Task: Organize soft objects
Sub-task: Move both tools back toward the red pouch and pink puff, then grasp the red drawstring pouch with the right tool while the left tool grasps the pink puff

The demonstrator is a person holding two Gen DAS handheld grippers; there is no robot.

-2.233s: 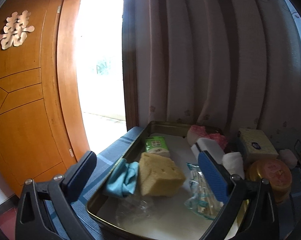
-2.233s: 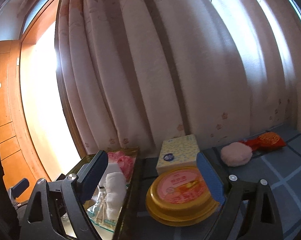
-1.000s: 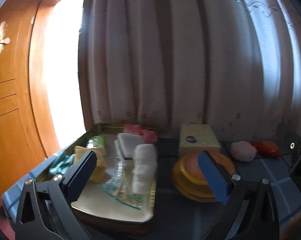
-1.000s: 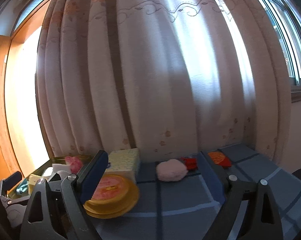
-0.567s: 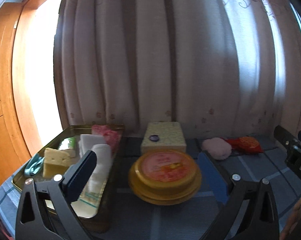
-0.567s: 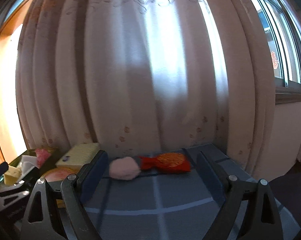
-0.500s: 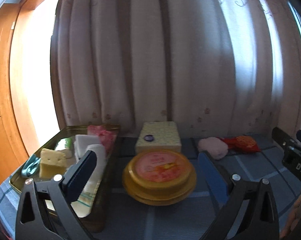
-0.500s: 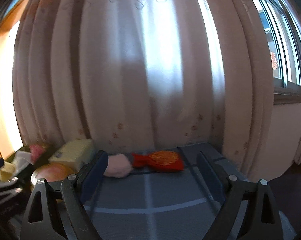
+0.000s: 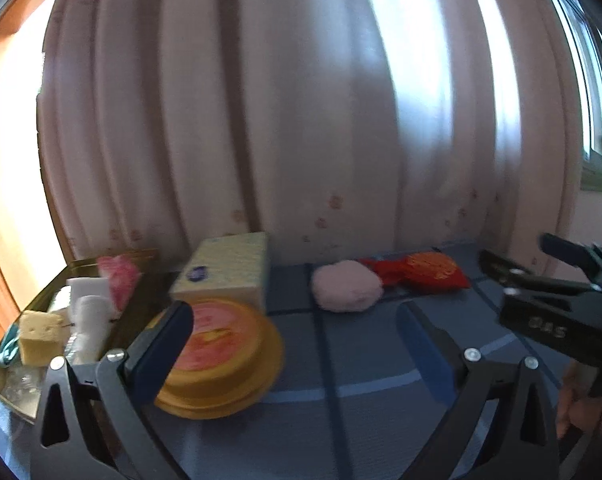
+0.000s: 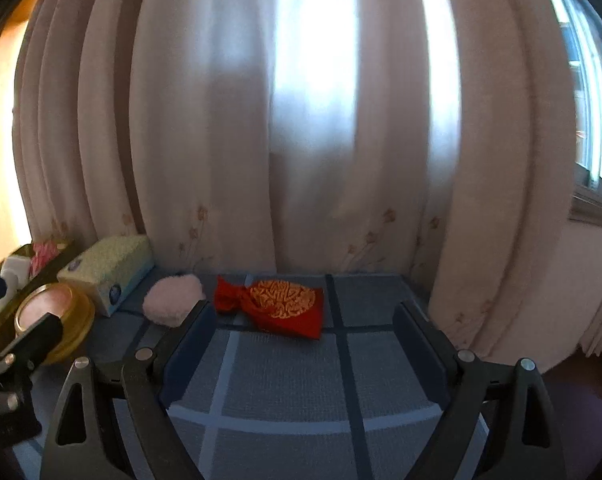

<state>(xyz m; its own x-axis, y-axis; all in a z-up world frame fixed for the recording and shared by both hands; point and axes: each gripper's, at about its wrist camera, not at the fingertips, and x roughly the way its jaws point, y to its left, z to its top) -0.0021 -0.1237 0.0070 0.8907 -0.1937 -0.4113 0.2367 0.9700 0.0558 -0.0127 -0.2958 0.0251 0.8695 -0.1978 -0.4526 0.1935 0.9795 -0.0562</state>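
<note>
While both tools hover over the blue checked table point(image 10: 285, 376), each stands spread wide with nothing between its fingers. From the right wrist view, the right tool point(image 10: 301, 336) frames bare cloth, and the red pouch point(image 10: 279, 304) with gold embroidery lies just beyond it at 12 o'clock, resting flat near the curtain point(image 10: 301, 120). Touching or nearly touching the pouch's knotted end, at its 9 o'clock, sits the pink puff point(image 10: 173, 298). Farther toward 9 o'clock stand the tissue box point(image 10: 109, 270) and, in front of it, the round yellow tin point(image 10: 57, 310). The left tool's dark frame shows at the left edge of this view.

From the left wrist view, the left tool point(image 9: 297, 340) points at the table between the tin point(image 9: 221, 356) and the puff point(image 9: 347, 290); its left finger overlaps the tin in the picture, though contact cannot be told. A metal tray point(image 9: 5, 386) at 9 o'clock holds a yellow sponge point(image 9: 41, 338), a white roll point(image 9: 91, 326), a white block and something pink. The right tool point(image 9: 553, 300) shows at 3 o'clock, with part of a hand below it.
</note>
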